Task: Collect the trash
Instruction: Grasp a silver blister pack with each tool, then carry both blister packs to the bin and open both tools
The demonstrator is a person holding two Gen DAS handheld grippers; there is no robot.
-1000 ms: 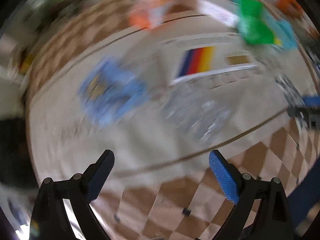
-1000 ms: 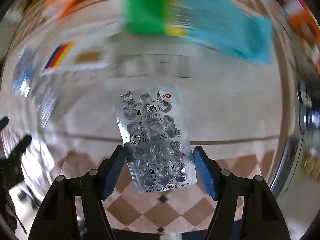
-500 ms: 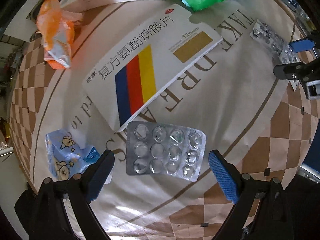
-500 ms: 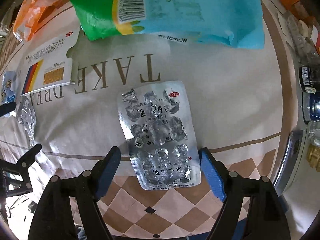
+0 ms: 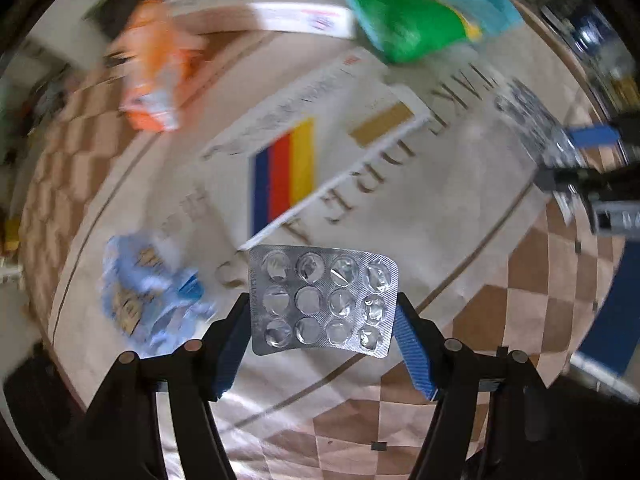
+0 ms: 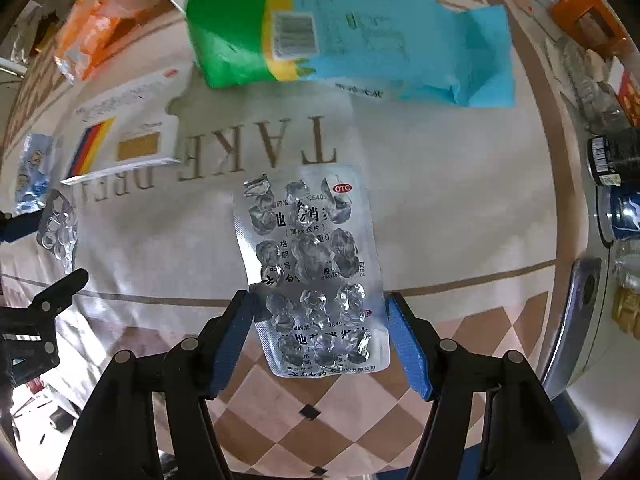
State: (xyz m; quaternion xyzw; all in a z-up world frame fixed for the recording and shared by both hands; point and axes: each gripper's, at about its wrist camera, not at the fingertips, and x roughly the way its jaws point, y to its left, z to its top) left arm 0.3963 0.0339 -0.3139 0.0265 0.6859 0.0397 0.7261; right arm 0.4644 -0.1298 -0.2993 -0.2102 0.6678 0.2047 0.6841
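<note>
My left gripper (image 5: 320, 344) is shut on an empty silver blister pack (image 5: 322, 300), held by its two side edges above the tablecloth. My right gripper (image 6: 318, 340) is shut on a second, crumpled blister pack with an OTC mark (image 6: 314, 268), also held by its side edges. The right gripper and its pack show at the right of the left wrist view (image 5: 592, 136). The left gripper's pack shows at the left of the right wrist view (image 6: 58, 226).
On the cloth lie a white medicine box with blue, red and yellow stripes (image 5: 320, 148), a green and blue bag (image 6: 340, 28), an orange wrapper (image 5: 156, 76), a blue wrapper (image 5: 148, 300) and a long white box (image 5: 272, 16). Cans and bottles (image 6: 620, 184) stand at the right.
My left gripper has closed on the blister pack that lay between its open fingers and lifted it. My right gripper has narrowed onto its pack's edges.
</note>
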